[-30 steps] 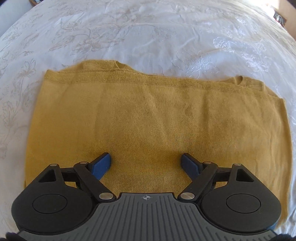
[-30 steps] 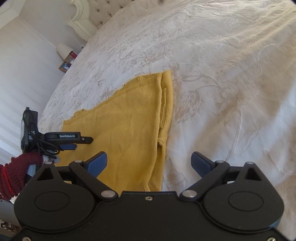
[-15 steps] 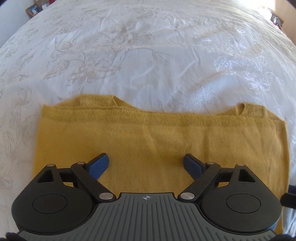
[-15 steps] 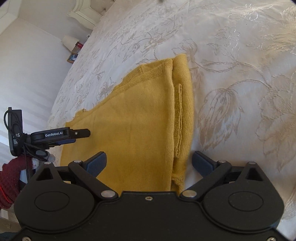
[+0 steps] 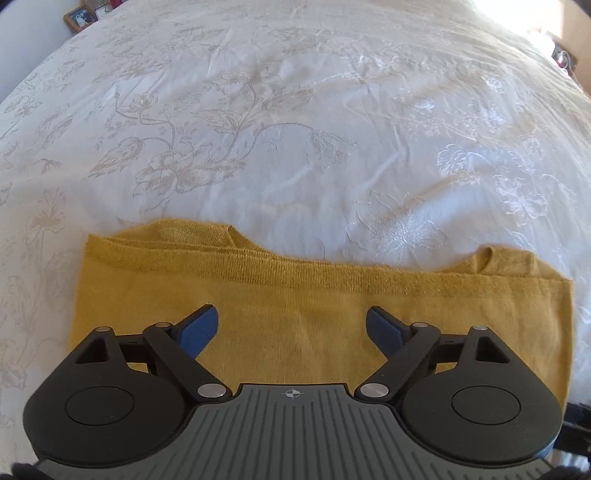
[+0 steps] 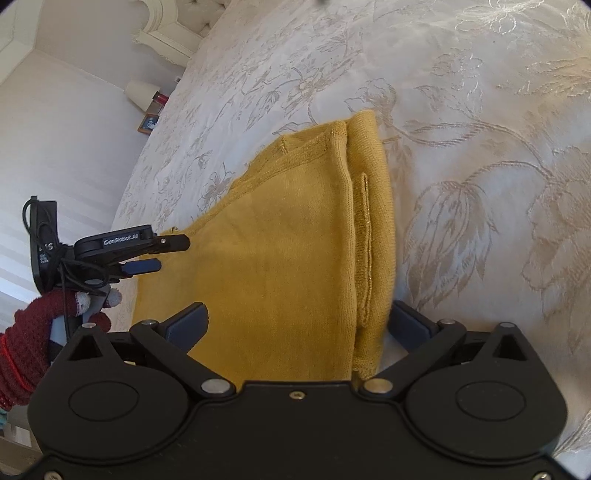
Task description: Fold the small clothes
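Note:
A mustard-yellow knit garment (image 5: 295, 295) lies flat and folded on a white embroidered bedspread (image 5: 295, 129). My left gripper (image 5: 291, 328) is open and empty, its blue fingers over the garment's near part. In the right wrist view the same garment (image 6: 280, 258) shows with a folded edge strip along its right side. My right gripper (image 6: 295, 325) is open and straddles the garment's near end, its right finger just past the folded edge. The left gripper (image 6: 147, 254) also shows there, at the garment's left edge, held by a red-gloved hand.
The bedspread (image 6: 480, 147) spreads wide beyond and to the right of the garment. A white headboard (image 6: 166, 33), a lamp and picture frames (image 6: 147, 99) stand by the wall at the far left. A framed picture (image 5: 79, 16) sits past the bed's far left corner.
Both grippers have drawn back toward the garment's near edges, so less of the cloth shows ahead of the left fingers. The right gripper came closer and lower over the folded edge. Both stayed open.

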Demonstrator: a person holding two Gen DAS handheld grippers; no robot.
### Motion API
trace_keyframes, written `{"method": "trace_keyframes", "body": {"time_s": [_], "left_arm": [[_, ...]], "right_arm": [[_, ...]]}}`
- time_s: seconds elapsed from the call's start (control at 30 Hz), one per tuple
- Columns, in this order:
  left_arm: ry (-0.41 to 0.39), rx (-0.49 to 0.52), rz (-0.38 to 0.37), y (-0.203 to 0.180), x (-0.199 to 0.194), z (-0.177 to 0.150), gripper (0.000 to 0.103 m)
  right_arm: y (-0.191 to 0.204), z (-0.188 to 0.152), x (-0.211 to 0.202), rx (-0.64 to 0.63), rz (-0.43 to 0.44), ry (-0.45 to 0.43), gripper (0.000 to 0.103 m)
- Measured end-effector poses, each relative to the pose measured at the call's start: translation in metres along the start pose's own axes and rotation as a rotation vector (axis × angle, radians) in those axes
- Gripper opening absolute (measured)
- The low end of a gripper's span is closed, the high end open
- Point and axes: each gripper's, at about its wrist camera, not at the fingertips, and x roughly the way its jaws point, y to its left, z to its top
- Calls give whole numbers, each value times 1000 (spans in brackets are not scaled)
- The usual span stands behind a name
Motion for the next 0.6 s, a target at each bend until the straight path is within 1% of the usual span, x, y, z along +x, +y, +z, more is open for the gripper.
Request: {"method": "trace_keyframes", "body": {"time_s": [0.1,0.17,0.2,0.23,0.27,0.3,0.33,0.37,0.43,0.5,0.6], "left_arm": [[-18,14,-6,5,-25,-25,88],[-18,18,-5,11,-38,-42,88],[-14,17,-4,15,-43,-51,88],[-10,17,-3,18,-49,-60,88],[-2,16,0,22,-52,-67,88],[8,13,5,27,-54,-74,88],[18,9,9,31,-56,-80,88],[27,2,13,37,-58,-87,88],[38,0,30,47,-57,-95,88],[45,5,51,57,-60,-102,88],[32,-14,39,75,-65,-104,88]], "right_arm": [[-4,0,-2,17,17,-3,103],[-3,1,-2,19,7,6,99],[-3,1,-1,22,4,15,89],[-3,2,1,31,-2,30,74],[-4,2,2,41,-14,46,65],[-5,2,4,51,-24,61,52],[-5,2,5,60,-34,78,36],[-6,2,6,72,-38,94,28],[-1,2,5,73,-67,89,25],[12,3,1,49,-107,77,24],[41,6,-9,11,-126,44,23]]}}
